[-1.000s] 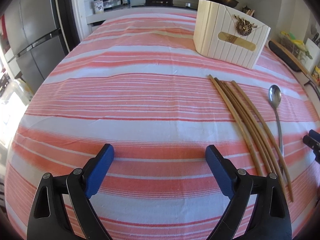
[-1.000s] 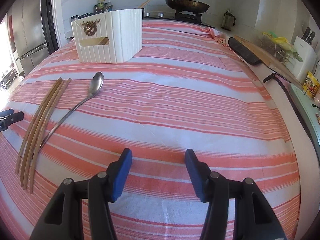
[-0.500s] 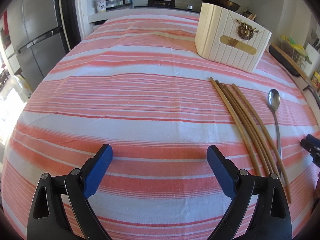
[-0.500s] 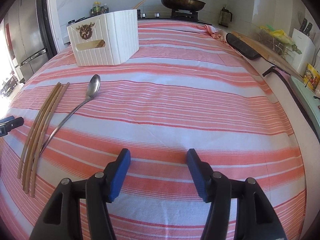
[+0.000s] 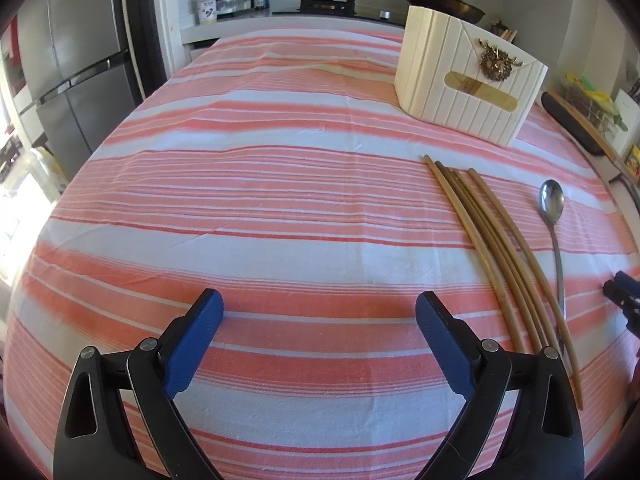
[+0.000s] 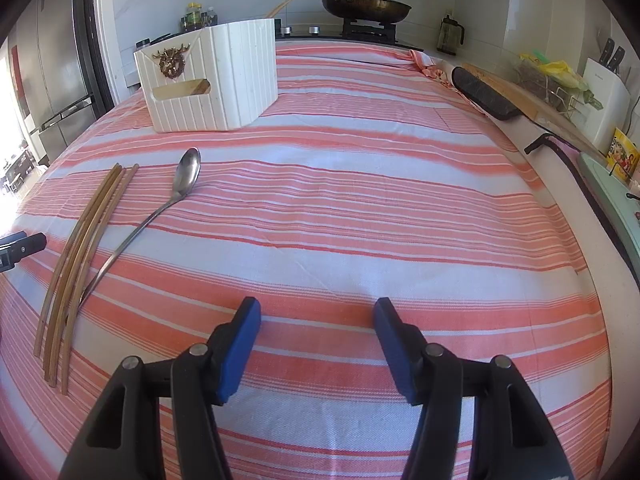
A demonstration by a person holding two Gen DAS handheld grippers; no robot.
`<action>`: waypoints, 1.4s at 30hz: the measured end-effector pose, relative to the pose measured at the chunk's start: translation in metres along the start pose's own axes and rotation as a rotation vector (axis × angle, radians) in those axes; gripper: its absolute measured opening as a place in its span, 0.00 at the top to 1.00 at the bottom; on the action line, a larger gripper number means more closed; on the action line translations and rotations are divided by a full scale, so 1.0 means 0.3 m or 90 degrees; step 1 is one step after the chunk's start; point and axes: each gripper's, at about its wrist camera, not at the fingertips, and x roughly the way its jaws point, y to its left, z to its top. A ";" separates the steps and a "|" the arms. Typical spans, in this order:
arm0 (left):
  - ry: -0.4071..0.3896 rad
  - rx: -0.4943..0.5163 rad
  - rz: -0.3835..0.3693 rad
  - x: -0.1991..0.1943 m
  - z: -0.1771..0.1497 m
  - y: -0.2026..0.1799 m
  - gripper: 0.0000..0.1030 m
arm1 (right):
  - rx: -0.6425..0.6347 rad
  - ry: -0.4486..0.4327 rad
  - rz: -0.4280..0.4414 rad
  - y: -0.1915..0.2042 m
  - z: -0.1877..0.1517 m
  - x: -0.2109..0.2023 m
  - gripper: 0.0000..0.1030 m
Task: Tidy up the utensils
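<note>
Several long wooden chopsticks (image 5: 502,264) (image 6: 80,248) lie side by side on the striped cloth. A long-handled metal spoon (image 5: 554,224) (image 6: 176,196) rests just beyond them. A cream ribbed holder box (image 5: 468,80) (image 6: 212,76) with a gold stag badge stands farther back. My left gripper (image 5: 318,312) hovers open over bare cloth, left of the chopsticks. Over bare cloth to the right of the spoon, my right gripper (image 6: 316,316) is open with nothing between its blue pads.
The table (image 6: 400,208) wears a pink and white striped cloth. A stove with a lidded pan (image 6: 366,4) lies behind it, a fridge (image 5: 72,68) at left. A dark board (image 6: 484,96), dish rack and knife block line the right counter.
Both views have tilted slightly, so the box and utensils sit a little lower in frame. Nothing on the table has moved, and neither gripper holds anything.
</note>
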 end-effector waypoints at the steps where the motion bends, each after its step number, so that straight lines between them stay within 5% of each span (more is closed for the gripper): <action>1: 0.000 0.000 0.001 0.000 0.000 -0.001 0.06 | 0.000 0.000 0.000 -0.001 0.000 0.000 0.42; 20: 0.001 0.006 0.024 -0.011 -0.003 -0.009 0.05 | -0.001 0.000 -0.001 0.001 -0.001 0.001 0.42; 25: -0.024 -0.044 -0.036 -0.052 0.002 -0.045 0.05 | -0.001 0.000 -0.001 0.002 -0.001 0.001 0.42; 30: -0.008 0.005 -0.038 -0.028 0.006 -0.166 0.05 | -0.001 -0.001 -0.002 0.002 -0.002 0.001 0.42; 37: 0.010 0.066 0.022 0.010 -0.002 -0.242 0.05 | 0.008 0.004 -0.008 0.012 0.003 -0.007 0.42; 42: 0.021 0.046 0.012 0.020 0.001 -0.215 0.03 | 0.019 -0.002 0.106 0.144 0.085 -0.032 0.42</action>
